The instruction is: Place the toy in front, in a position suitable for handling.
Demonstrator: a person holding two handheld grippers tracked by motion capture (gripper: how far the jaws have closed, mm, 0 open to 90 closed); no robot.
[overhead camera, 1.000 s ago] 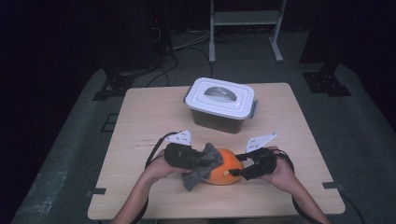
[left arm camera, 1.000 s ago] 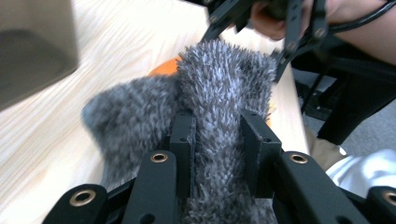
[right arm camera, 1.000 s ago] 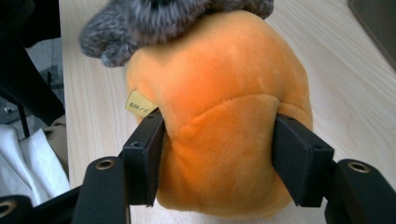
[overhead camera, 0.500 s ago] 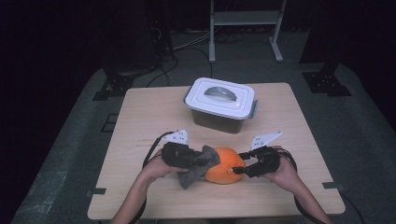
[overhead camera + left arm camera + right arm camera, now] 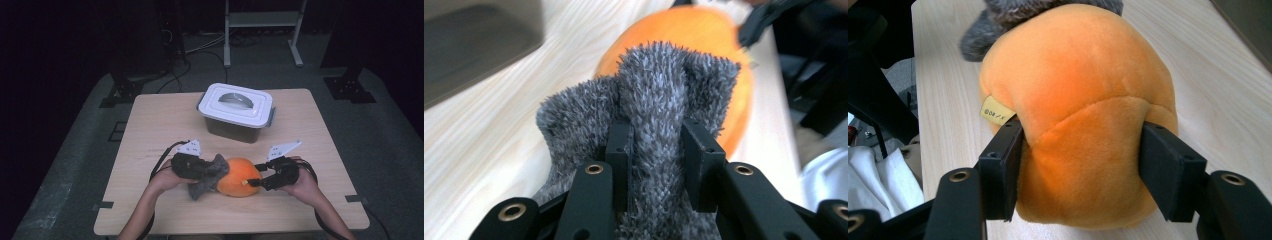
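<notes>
On the near half of the table [image 5: 150,125], at about 6 o'clock from the lidded container [image 5: 235,112], sits one orange plush toy [image 5: 240,176] with one grey fuzzy cloth [image 5: 207,175] draped against its 9 o'clock side.

Right gripper [image 5: 257,181]: comes in from 3 o'clock, jaws set around the toy's near end. In the right gripper view the pads dent the orange plush [image 5: 1073,100] on both sides, so it is clamped on the toy. Judged purpose: to pin the soft body steady so it does not roll or slide while the other side is worked.

Left gripper [image 5: 210,170]: comes in from 9 o'clock. In the left gripper view its jaws are drawn together on a bunched fold of the cloth [image 5: 659,115], whose free end lies up over the toy [image 5: 704,40]. Judged purpose: wiping the toy's surface, or drawing the cloth over or off it; which of these cannot be told.

Container: lid seated and handle flat, well apart from both grippers at 12 o'clock.

Count: one toy, one cloth, one container with one lid, two grippers, two hands.
</notes>
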